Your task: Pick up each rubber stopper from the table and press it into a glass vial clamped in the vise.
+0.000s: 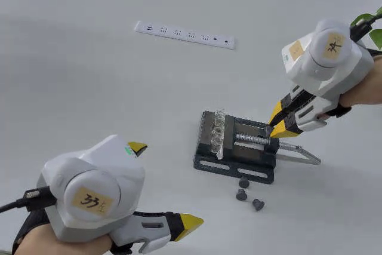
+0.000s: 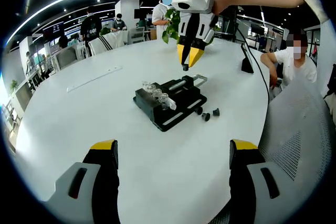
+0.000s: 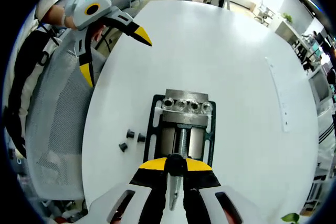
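White round worktop (image 1: 89, 88) in an open office carries everything for this job. Near the middle of the head view stands the black vise (image 1: 233, 168), with a row of glass vials (image 1: 218, 131) clamped upright in it. As far as I can see, all of them are open on top. Three loose stoppers (image 1: 242, 194) lie on the worktop just beside the vise, toward the lower right.

My right claw (image 1: 276, 129) hangs over the screw end of the vise, its jaws nearly together on a small dark piece (image 3: 176, 160). I judge it is a rubber stopper, though it is too small to be sure. My left claw (image 2: 173, 146) is wide apart and holds nothing, at the lower left of the head view, well apart from the vise.

So I think the step in hand is carrying this one to a vial. The next move asks me to go along the screw toward the row, centre over one mouth and press straight down.

Room is open on all sides. Only the vise handle (image 1: 301, 152) sticks out to the right, and the power strip (image 1: 184, 34) lies far up in the frame.
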`<state>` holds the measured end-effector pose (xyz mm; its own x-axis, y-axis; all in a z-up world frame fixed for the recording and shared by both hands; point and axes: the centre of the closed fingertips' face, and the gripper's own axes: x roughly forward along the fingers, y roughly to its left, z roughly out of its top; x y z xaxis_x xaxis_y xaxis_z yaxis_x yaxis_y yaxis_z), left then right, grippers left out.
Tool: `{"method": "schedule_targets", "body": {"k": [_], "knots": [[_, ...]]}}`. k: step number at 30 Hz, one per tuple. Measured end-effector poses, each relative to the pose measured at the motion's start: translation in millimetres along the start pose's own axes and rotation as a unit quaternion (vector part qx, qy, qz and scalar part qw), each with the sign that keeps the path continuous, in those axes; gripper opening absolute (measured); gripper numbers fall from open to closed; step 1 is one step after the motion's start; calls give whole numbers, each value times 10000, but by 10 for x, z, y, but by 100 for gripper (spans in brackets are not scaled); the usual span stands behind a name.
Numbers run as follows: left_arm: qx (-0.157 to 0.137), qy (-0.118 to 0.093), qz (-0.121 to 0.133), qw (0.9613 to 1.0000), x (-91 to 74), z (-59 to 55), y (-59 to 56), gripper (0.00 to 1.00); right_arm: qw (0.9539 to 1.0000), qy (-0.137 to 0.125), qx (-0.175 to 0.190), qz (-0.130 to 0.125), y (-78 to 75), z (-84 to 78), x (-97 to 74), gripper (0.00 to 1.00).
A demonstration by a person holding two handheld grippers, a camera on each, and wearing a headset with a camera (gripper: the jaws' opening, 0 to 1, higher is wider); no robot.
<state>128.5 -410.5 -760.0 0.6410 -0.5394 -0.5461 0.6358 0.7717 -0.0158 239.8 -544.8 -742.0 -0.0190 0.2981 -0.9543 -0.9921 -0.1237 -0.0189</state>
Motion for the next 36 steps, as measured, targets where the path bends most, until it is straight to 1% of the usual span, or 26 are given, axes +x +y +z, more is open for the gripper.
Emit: {"method": "schedule_targets", "body": {"k": [5, 8, 12, 19, 23, 27, 30, 33, 36], "knots": [[-22, 10, -12, 10000, 23, 3, 7, 86, 9999, 29, -94, 31, -64, 83, -45, 6], [-38, 12, -14, 10000, 39, 8, 16, 86, 9998, 49, -205, 65, -159, 143, -21, 6], [-73, 17, -15, 10000, 64, -2, 40, 86, 9995, 57, -285, 104, -231, 223, 2, 6], [-127, 31, -19, 9999, 102, 4, 48, 86, 9983, 85, -525, 228, -271, 343, 96, 6], [-164, 36, -21, 9999, 111, -1, 55, 86, 9977, 52, -614, 281, -293, 427, 153, 6], [-171, 59, -32, 9998, 124, -8, 64, 86, 9972, 21, -691, 288, -360, 498, 218, 6], [-167, 59, -23, 9998, 132, -1, 77, 86, 9967, -15, -757, 279, -364, 539, 218, 6], [-184, 59, -3, 9998, 138, -4, 95, 86, 9960, -7, -839, 301, -408, 588, 245, 6], [-208, 53, 8, 9998, 142, -9, 106, 86, 9953, 12, -911, 323, -417, 627, 272, 6]]}}
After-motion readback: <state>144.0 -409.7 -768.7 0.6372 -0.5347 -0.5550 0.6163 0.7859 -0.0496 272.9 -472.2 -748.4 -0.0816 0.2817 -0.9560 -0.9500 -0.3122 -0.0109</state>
